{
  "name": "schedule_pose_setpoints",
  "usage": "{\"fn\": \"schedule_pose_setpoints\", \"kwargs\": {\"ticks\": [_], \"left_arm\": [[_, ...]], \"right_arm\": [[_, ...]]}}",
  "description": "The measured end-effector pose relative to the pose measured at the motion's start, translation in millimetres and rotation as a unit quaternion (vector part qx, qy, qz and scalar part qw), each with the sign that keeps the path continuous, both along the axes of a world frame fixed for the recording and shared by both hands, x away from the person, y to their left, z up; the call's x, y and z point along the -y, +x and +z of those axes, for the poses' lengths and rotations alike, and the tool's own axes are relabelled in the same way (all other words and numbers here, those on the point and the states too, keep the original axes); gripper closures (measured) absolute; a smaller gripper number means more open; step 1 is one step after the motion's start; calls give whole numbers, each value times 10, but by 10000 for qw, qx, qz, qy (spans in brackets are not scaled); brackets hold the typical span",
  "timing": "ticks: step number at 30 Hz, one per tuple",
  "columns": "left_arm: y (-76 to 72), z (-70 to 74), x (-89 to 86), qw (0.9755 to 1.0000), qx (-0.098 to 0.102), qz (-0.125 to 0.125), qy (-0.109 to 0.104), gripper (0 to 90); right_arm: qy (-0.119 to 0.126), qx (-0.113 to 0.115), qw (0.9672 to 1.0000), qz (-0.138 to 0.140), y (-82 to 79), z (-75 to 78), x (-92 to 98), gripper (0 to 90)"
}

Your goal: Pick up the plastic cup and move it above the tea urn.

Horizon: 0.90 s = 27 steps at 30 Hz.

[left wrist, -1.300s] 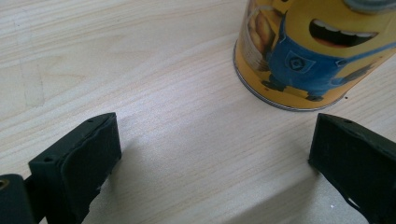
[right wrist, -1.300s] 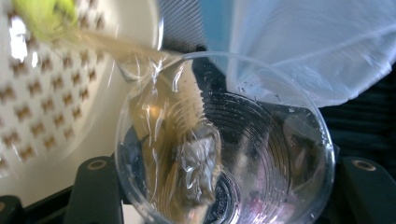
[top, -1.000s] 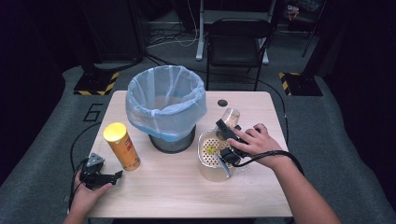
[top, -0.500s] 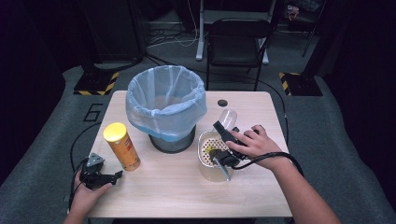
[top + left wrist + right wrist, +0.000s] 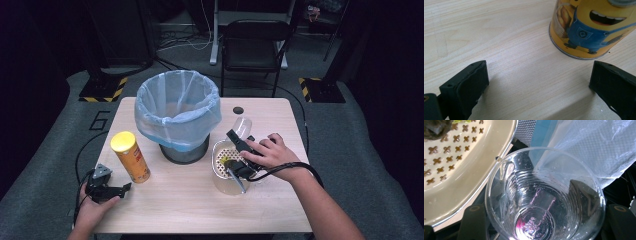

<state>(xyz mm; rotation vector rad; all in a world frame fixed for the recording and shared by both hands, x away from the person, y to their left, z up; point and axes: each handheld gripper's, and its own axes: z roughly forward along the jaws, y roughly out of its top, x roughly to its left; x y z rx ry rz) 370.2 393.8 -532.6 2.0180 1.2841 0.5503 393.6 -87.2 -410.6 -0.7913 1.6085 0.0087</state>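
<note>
My right gripper [image 5: 242, 150] has its fingers closed on a clear plastic cup [image 5: 544, 195], tilted beside the cream strainer bowl [image 5: 220, 167] at about four o'clock from the lined bin [image 5: 177, 107]. If the thin cup buckles it could slip, or knock the bowl over. My left gripper [image 5: 107, 190] rests wide open and empty on the desk [image 5: 180, 210] near the yellow can [image 5: 591, 27], which shows a cartoon figure; I can read no lettering.

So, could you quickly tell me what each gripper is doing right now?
Left gripper: open, empty, resting on the table.
Right gripper: shut on the clear plastic cup.
</note>
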Motion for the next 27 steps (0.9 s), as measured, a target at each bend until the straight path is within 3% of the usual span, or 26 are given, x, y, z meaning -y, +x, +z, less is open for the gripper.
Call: {"fn": "schedule_pose_setpoints", "kwargs": {"ticks": [1,7,11,17,22,26,27], "left_arm": [[0,0,0,10000,0,-1,0,20],[0,0,0,10000,0,0,-1,20],[0,0,0,10000,-1,-1,2,20],[0,0,0,10000,-1,0,1,20],[0,0,0,10000,0,-1,1,20],[0,0,-1,10000,8,-3,7,20],[-4,13,-6,10000,-73,-38,26,20]], "right_arm": [[-526,224,9984,5,-7,80,-16,342],[-432,273,9987,73,-9,88,-18,339],[-548,153,9984,13,-8,98,-19,338],[-531,133,9985,21,-13,101,-21,337],[-439,248,9987,50,-18,107,-19,337],[-432,205,9988,57,-16,117,-24,336],[-429,221,9988,56,-15,115,-23,336]]}}
